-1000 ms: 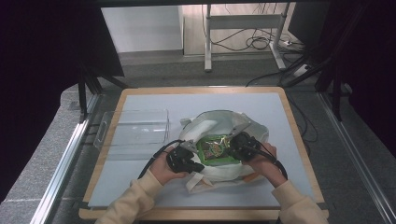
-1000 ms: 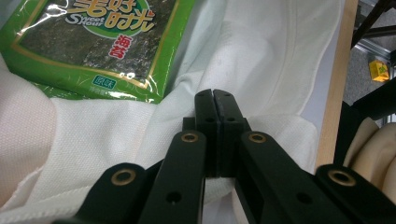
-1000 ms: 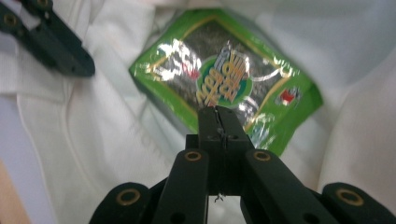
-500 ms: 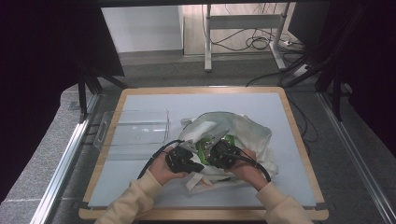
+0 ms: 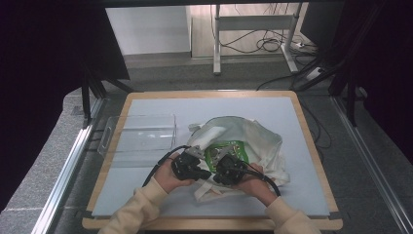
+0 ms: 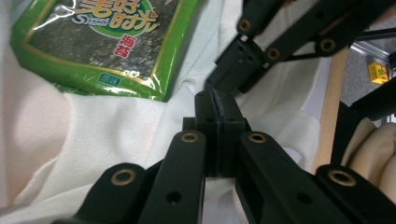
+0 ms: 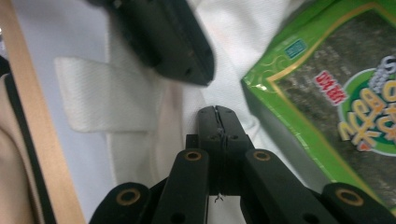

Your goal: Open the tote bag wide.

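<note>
The right hand-held gripper [image 5: 220,168] has moved left, beside the left hand-held gripper [image 5: 200,170].

— What colours does the bag [image 5: 253,141] show?
— Plain off-white cloth. The packet [image 5: 229,150] on it is bright green with a gold line, a dark speckled panel, yellow and red lettering.
— And the counter [image 5: 146,183]?
— Pale grey-blue top, light wood rim. The tray [image 5: 139,139] is clear; both grippers, left [image 5: 203,171] and right [image 5: 219,171], are black with brass-coloured rivets.
</note>
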A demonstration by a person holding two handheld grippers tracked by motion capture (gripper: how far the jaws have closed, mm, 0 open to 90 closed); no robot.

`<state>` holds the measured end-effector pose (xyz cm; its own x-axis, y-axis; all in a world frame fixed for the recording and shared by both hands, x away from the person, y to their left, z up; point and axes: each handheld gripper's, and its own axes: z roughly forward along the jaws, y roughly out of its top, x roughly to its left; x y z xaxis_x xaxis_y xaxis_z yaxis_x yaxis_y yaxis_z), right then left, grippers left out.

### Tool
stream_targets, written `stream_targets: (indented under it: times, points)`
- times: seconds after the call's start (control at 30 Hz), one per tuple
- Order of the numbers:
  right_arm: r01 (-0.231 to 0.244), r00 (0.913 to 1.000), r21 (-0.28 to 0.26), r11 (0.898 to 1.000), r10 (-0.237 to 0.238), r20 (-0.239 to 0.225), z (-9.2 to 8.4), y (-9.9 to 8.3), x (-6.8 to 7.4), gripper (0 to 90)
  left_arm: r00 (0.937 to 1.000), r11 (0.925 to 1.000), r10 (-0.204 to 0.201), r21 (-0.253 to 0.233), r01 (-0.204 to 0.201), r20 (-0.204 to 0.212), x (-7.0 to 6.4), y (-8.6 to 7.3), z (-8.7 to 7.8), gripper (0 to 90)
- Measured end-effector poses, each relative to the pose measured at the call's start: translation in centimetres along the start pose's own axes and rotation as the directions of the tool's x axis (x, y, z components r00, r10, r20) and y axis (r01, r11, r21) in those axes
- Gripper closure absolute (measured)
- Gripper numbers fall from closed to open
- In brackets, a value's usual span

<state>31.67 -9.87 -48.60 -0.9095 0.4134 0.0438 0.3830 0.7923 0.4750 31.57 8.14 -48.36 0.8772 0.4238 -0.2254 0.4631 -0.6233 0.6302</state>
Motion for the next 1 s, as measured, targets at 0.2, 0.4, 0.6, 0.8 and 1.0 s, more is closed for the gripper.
stream_targets:
  times: [0.2, 0.4, 0.6, 0.8, 1.0]
  points:
    - [-0.007, 0.9999, -0.007, 1.000, 0.007, -0.009, 0.0, -0.3, 0.1, 89.6, 0.9999, 0.9999, 0.009, -0.005, -0.009, -0.008, 0.2, 0.0, -0.7, 90.0]
    - [-0.007, 0.9999, -0.014, 1.000, 0.007, -0.010, -0.1, -0.4, 0.0, 89.5, 0.9987, 0.9982, -0.022, -0.057, 0.019, -0.045, 1.1, -0.1, -2.8, 90.0]
    - [-0.004, 1.0000, -0.020, 1.000, 0.003, -0.006, -0.1, -0.4, 0.0, 89.5, 0.9969, 0.9962, -0.038, -0.081, 0.033, -0.068, 1.7, -0.2, -3.6, 90.0]
    - [-0.001, 1.0000, -0.020, 1.000, 0.000, -0.006, -0.1, -0.5, 0.0, 89.6, 0.9925, 0.9955, -0.045, -0.088, 0.035, -0.114, 2.0, 0.1, -3.9, 90.0]
    - [0.002, 1.0000, -0.020, 1.000, -0.002, -0.001, -0.1, -0.5, 0.1, 89.5, 0.9927, 0.9984, -0.035, -0.049, 0.029, -0.115, 2.1, 0.0, -3.3, 90.0]
